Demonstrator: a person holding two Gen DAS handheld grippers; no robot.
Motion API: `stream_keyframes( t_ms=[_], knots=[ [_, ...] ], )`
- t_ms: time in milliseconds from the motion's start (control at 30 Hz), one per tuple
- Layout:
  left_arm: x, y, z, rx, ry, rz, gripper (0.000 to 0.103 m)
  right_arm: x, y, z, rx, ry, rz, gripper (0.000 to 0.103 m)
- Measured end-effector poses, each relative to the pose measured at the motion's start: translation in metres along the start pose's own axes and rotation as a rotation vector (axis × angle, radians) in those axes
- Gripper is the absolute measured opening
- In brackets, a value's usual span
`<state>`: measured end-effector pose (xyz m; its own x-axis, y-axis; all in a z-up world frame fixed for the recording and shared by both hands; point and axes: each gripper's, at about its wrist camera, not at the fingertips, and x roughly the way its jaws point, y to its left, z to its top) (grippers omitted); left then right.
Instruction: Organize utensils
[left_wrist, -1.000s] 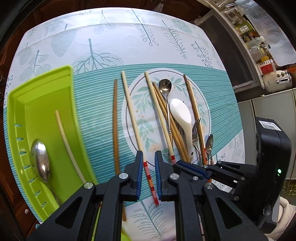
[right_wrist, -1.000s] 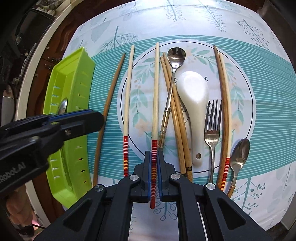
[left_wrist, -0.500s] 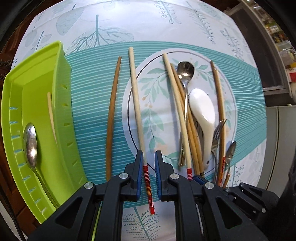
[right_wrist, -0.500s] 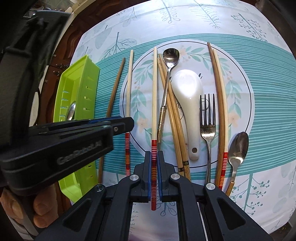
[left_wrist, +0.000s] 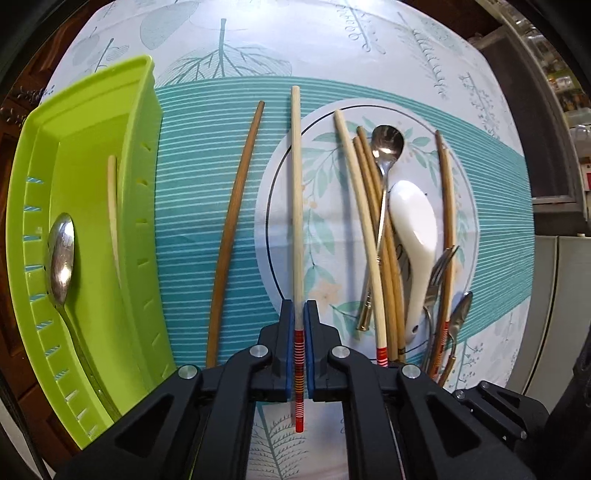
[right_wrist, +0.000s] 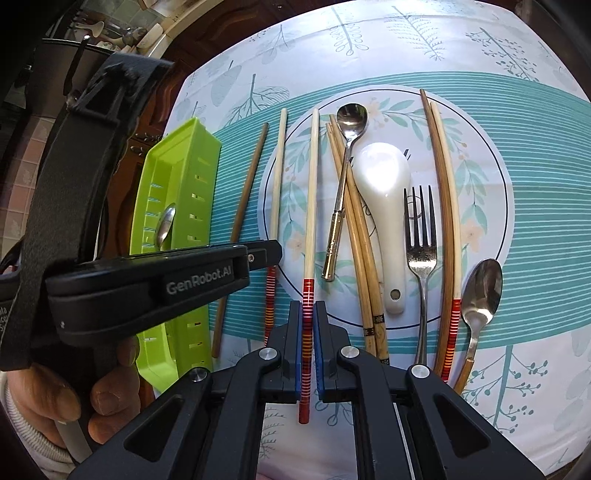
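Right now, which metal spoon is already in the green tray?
The steel spoon lying inside the green tray, beside one pale chopstick. The gold-handled spoon and the spoon at the far right lie out on the tablecloth.

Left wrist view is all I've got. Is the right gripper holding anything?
Observer: Yes. The right gripper is shut on the red-banded end of a striped chopstick.
Operator: The fork is squashed at my edge. Where does it lie?
Observer: The fork lies between the white spoon and the chopstick pair on the right, its four tines pointing away. I cannot tell whether it touches them.
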<state>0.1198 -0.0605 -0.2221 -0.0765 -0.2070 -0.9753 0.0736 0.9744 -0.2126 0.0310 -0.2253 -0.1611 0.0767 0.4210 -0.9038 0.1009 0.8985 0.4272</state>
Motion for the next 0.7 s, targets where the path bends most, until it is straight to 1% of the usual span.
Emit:
stream_keyframes(
  t_ms=[200,467,567,700],
  knots=[
    [-0.015,0.003,-0.002,-0.008,-0.016,-0.042,0.002,-0.012,-0.002,-0.005,-0.002,-0.029,0.028,0.005],
    [-0.031,0.009,0.005,-0.018,-0.032,-0.055,0.002,-0.024,0.001,-0.010,-0.019,-0.083,0.050,0.004],
    [-0.031,0.008,0.004,-0.014,-0.029,-0.057,0.002,-0.026,0.001,-0.010,-0.033,-0.098,0.054,0.004],
    [-0.023,0.006,0.003,-0.017,-0.006,-0.069,0.002,-0.019,-0.001,-0.012,-0.036,-0.070,0.042,0.004]
  ],
)
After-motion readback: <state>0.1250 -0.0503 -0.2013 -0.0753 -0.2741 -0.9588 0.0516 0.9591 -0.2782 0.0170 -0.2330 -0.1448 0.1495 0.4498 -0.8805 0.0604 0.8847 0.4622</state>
